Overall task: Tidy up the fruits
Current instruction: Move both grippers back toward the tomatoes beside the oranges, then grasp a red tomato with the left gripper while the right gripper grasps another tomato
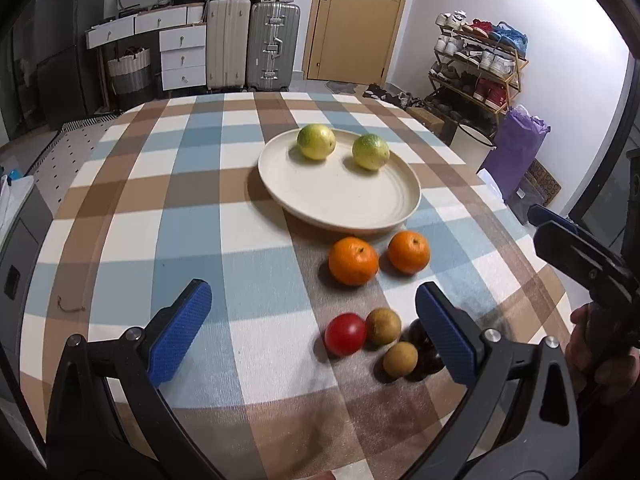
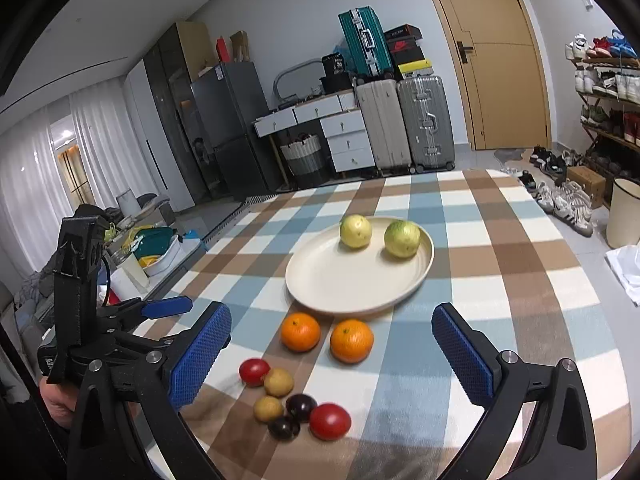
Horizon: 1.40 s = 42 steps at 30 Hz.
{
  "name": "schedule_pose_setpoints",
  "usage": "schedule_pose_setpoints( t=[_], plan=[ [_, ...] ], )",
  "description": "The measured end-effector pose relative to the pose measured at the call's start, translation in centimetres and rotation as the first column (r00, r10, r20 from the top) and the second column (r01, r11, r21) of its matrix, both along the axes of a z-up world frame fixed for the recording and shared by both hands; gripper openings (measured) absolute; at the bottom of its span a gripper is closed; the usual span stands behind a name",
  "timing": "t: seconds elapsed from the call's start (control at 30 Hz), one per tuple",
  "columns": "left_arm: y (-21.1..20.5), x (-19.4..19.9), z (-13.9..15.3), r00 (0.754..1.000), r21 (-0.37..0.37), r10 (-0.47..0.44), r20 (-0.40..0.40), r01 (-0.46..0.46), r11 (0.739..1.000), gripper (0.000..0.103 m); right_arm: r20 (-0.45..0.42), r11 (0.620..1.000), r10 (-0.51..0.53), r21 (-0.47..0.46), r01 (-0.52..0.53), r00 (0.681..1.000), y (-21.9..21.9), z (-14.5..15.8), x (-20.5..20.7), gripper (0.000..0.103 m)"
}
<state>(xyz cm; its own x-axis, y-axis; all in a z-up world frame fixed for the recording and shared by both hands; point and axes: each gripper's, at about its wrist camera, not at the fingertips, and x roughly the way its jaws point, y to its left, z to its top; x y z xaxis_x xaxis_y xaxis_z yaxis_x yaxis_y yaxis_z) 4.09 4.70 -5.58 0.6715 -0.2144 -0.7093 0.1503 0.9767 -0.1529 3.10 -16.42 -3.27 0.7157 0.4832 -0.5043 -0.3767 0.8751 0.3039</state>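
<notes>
A cream plate (image 1: 340, 200) (image 2: 344, 280) on the checked tablecloth holds two yellow-green fruits (image 1: 316, 142) (image 2: 402, 238). In front of it lie two oranges (image 1: 353, 261) (image 2: 351, 340). Nearer still is a cluster of two red tomatoes (image 2: 330, 421), two small brown fruits (image 2: 279, 382) and two dark fruits (image 2: 301, 407). My left gripper (image 1: 313, 290) is open above the table, left of the cluster; its right finger hides part of a dark fruit (image 1: 430, 360). My right gripper (image 2: 331, 312) is open over the oranges, holding nothing.
The table (image 1: 120, 240) drops off at its rounded edges. Behind it are suitcases (image 1: 272, 46), white drawers (image 1: 182, 56) and a door (image 1: 356, 20). A shoe rack (image 1: 476, 64) and a bin (image 1: 474, 142) stand to the right. Each gripper shows at the edge of the other's view.
</notes>
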Motion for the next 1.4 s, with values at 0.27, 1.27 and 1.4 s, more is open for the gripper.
schedule_pose_setpoints(
  t=[0.27,1.27,1.4],
  plan=[
    [0.1,0.2,-2.5,0.998,-0.033,0.004,-0.058,-0.006,0.999,0.101,-0.02,0.999,0.004,-0.037,-0.005,1.0,0.3,-0.8,-1.0,0.102],
    [0.0,0.9,-5.9,0.983,-0.171,-0.105,-0.153,0.078,0.982,0.037,-0.085,1.0,-0.012,-0.028,0.009,0.996,-0.1,-2.6,-0.5,0.102],
    [-0.4,0.8,-5.9,0.979,-0.188,-0.139,-0.152,0.11,0.976,0.025,-0.089,0.999,-0.005,-0.032,0.002,0.996,0.0,-2.7,-0.6,0.102]
  ],
)
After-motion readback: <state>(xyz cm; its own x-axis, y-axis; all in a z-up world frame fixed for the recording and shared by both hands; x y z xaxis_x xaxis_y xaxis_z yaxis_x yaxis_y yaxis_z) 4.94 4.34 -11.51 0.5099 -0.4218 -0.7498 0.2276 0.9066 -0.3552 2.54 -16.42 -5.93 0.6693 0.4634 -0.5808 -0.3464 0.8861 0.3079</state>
